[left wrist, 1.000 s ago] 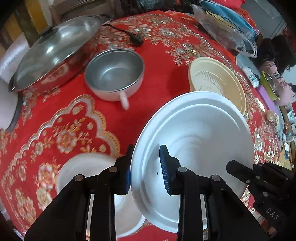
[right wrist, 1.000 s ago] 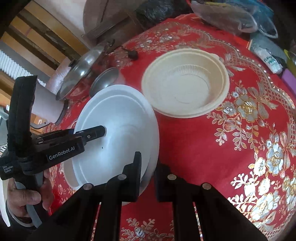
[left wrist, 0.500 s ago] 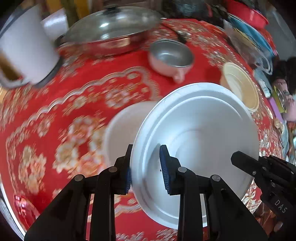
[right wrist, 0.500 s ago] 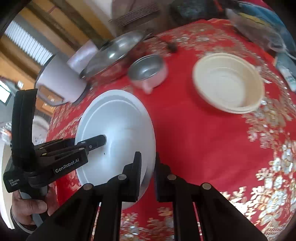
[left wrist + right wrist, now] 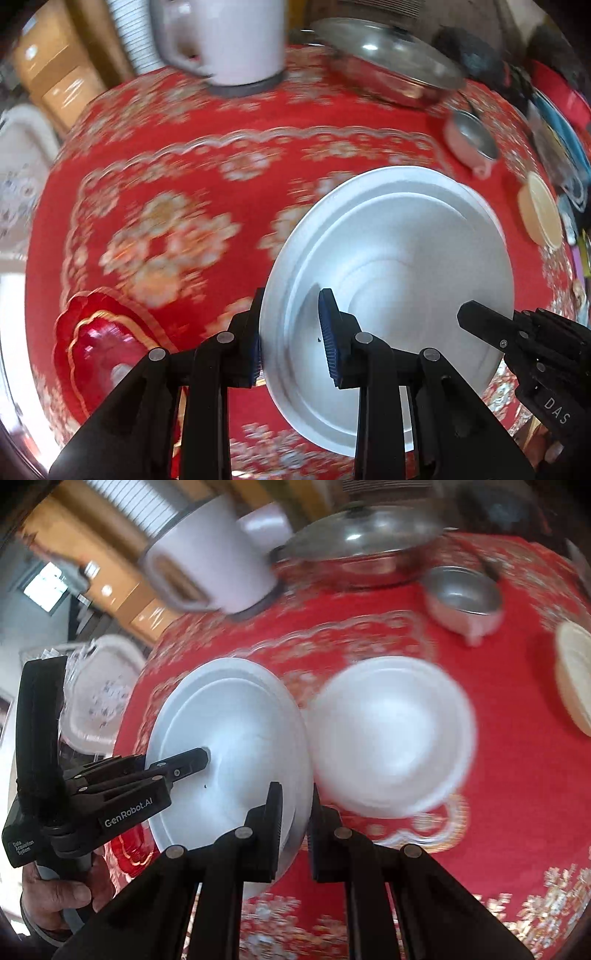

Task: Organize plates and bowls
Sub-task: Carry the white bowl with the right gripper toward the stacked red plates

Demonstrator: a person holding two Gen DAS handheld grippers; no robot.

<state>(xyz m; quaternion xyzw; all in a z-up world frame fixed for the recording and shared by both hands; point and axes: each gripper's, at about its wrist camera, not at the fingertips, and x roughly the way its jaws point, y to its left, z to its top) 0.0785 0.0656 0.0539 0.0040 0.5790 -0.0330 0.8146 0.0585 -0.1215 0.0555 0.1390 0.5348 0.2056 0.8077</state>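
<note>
White plate (image 5: pixel 399 266) held off the table by both grippers at once, tilted, its face toward both cameras. Left gripper (image 5: pixel 291 339) is clamped on the near-left rim, one blue-padded finger behind the rim and one on the plate's face. Right gripper (image 5: pixel 295 834) pinches the opposite rim, its jaws nearly together on the thin edge. In the right wrist view the left gripper reaches in from the left, with the person's hand (image 5: pixel 59 893) on its handle.

Below and just right of the plate: a white bowl (image 5: pixel 395 734) sitting on the red floral tablecloth (image 5: pixel 177 192), blurred. Farther back: small metal bowl with a handle (image 5: pixel 463 594), lidded steel pan (image 5: pixel 354 546), white kettle (image 5: pixel 221 40). Cream bowl (image 5: pixel 541 216) at the right edge. A glossy red scalloped dish (image 5: pixel 92 343) lies at the near left.

Step in hand, as judged: carrying the plate toward a placing spot; heavy background blur suggests a quick sweep. Destination not evident; bare cloth lies left of the white bowl.

Next move calls for levelling the plate, lowering both grippers together so neither rim twists free, then opening both evenly. Risk: the thin rim slipping from the right pinch if the hands diverge.
</note>
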